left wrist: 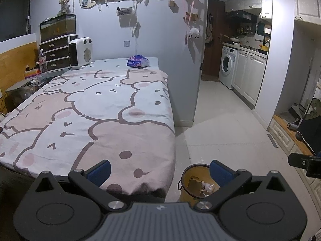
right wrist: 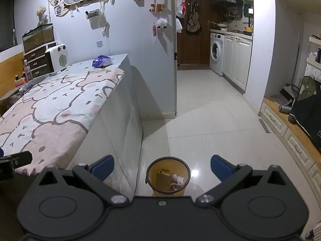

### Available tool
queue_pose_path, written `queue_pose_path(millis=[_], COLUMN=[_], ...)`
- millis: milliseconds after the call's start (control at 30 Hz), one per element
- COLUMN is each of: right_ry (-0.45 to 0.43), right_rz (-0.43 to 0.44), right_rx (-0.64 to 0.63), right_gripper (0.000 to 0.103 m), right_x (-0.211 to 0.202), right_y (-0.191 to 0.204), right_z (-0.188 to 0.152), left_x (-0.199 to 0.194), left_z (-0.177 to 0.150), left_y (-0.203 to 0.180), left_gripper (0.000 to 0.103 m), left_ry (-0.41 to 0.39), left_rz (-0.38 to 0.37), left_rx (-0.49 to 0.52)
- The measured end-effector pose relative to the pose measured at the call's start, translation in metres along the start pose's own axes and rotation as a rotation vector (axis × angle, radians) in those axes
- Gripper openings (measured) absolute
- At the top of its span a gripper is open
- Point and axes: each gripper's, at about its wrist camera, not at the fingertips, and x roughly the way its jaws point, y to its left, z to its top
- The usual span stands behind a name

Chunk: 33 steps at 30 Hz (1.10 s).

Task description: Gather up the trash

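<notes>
A small dim flat with a white tiled floor (right wrist: 200,120). Both tools, left (left wrist: 160,170) and right (right wrist: 162,166), gape wide and carry nothing. Just ahead of them stands the yellow bin (right wrist: 168,177), already holding cardboard and crumpled paper. Far ahead, a purple wrapper (left wrist: 138,61) lies on the cloth-covered desk (left wrist: 90,110); it is likely still to collect.

One yellow bin (right wrist: 168,175) stands on the floor between the right jaws, holding one brown cardboard piece (right wrist: 163,177) and one crumpled white wad (right wrist: 178,178); one purple packet (left wrist: 138,61) lies far ahead of the left jaws; one white heater (left wrist: 80,53) sits ahead and left of them; one washing machine (right wrist: 216,53) stands far ahead of the right jaws; one plastic bottle (left wrist: 42,61) stands left of the heater; three drawers show in the chest (left wrist: 56,53) behind it.
</notes>
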Motion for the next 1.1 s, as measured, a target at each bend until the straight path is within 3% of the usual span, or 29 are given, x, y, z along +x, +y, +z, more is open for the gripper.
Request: queue_pose_path(millis=[1100], right_ry=[0.016], right_rz=[-0.005], right_rx=[-0.003], right_gripper=[0.103], right_x=[0.0051], right_y=[0.0004], right_z=[-0.0033], left_x=[0.0028], left_z=[-0.0009], left_y=[-0.0025], left_gripper=[0.103], left_ry=[0.019], left_rz=[-0.002], left_rx=[0.0])
